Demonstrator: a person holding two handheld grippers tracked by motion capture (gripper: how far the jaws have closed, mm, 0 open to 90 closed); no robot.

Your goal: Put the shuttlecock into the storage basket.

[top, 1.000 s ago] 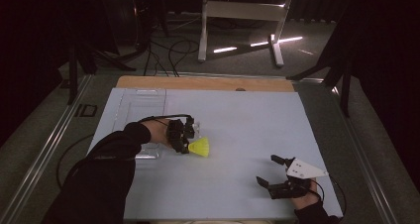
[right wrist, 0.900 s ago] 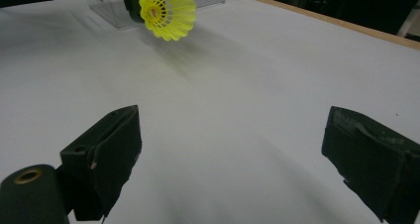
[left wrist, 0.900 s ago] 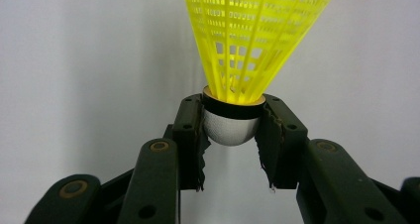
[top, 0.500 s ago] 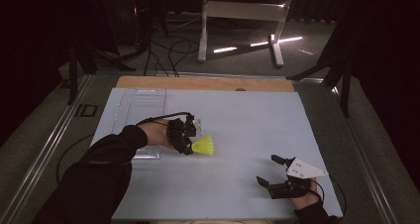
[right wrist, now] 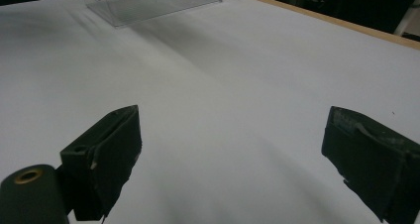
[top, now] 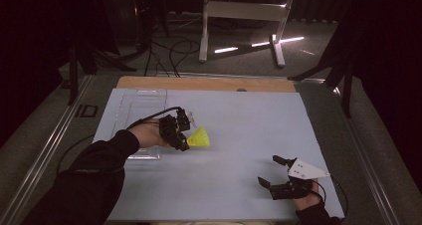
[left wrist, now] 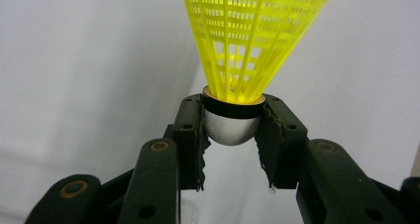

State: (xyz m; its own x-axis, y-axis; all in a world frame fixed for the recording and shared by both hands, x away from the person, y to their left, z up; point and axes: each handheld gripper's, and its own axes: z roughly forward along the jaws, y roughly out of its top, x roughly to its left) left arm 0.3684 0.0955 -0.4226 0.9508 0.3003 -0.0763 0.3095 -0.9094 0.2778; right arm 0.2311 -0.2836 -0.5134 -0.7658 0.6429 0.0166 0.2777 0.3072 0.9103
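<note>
A yellow plastic shuttlecock [top: 199, 137] hangs above the white table sheet [top: 239, 130], left of the middle. My left gripper [top: 185, 141] is shut on its rounded cork base [left wrist: 231, 127], the two pads [left wrist: 190, 135] pressing on either side, and the mesh skirt [left wrist: 255, 33] points away from the jaws. Down at the front right, my right gripper [top: 272, 171] rests low over the sheet with its jaws wide open and nothing between them; its pads [right wrist: 111, 152] frame bare white sheet [right wrist: 233, 110].
A clear plastic box [top: 142, 108] sits on the sheet at the back left, just behind my left hand; its near wall [right wrist: 148, 1] shows far off in the right gripper view. A wooden strip [top: 209, 83] runs along the table's far edge.
My left gripper has risen a little with the shuttlecock and drifted slightly right. The right gripper has stayed where it was.
</note>
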